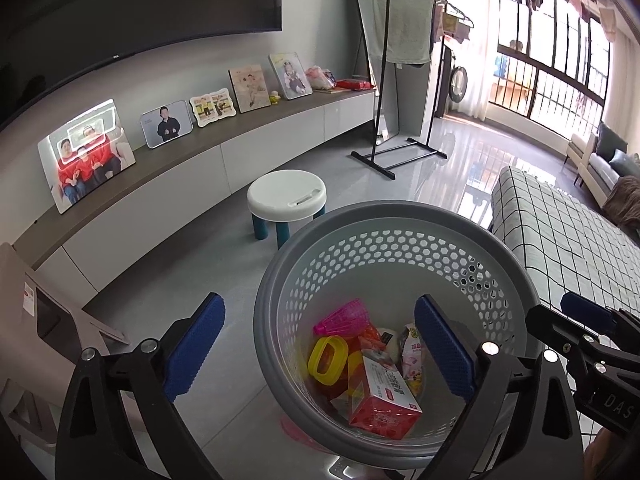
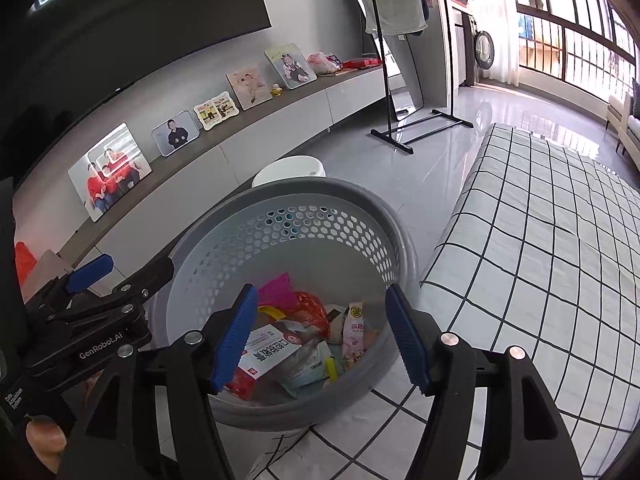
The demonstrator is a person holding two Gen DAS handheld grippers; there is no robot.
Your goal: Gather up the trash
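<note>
Currently my left gripper [image 1: 320, 344] hangs over the near-left rim of the grey basket [image 1: 276, 280], jaws spread wide with nothing between the pads: one pad outside the wall, the other over the inside. Trash sits at the basket bottom: pink shuttlecock [image 1: 343, 316], yellow ring [image 1: 326, 360], red-and-white box [image 1: 386, 400], snack packet [image 1: 412, 354]. My right gripper [image 2: 322, 342] points into the same basket from beside the checked mattress [image 2: 540, 240], jaws parted, holding nothing. White stool [image 1: 286, 196] stands behind the basket.
</note>
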